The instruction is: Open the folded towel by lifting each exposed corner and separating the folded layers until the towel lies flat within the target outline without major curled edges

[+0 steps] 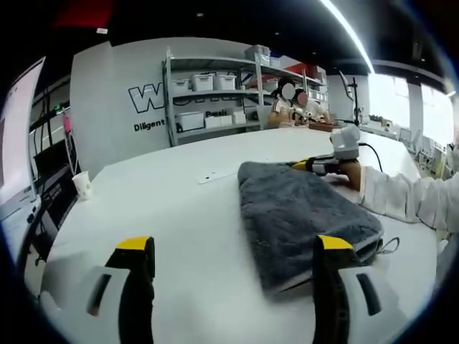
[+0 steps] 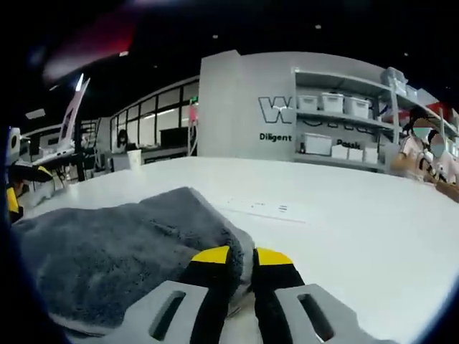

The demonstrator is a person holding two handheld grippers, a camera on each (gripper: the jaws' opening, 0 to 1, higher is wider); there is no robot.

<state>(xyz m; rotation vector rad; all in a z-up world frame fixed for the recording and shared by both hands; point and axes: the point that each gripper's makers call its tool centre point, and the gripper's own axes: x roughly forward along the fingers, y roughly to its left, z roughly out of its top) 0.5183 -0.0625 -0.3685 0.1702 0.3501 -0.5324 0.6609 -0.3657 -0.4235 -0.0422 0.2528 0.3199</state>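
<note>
We see the folded grey towel (image 1: 301,215) lying on the white table (image 1: 179,215), with our left gripper (image 1: 229,261) spread wide open and holding nothing, hanging above the table just short of the towel's near edge. Our right gripper (image 2: 242,256) is closed down to a narrow gap, pinching the towel's (image 2: 122,251) corner, low at the table.

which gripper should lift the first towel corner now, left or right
Right. The right gripper has its fingers nearly closed at the edge of the grey towel. The left gripper is open, short of the towel.
</note>
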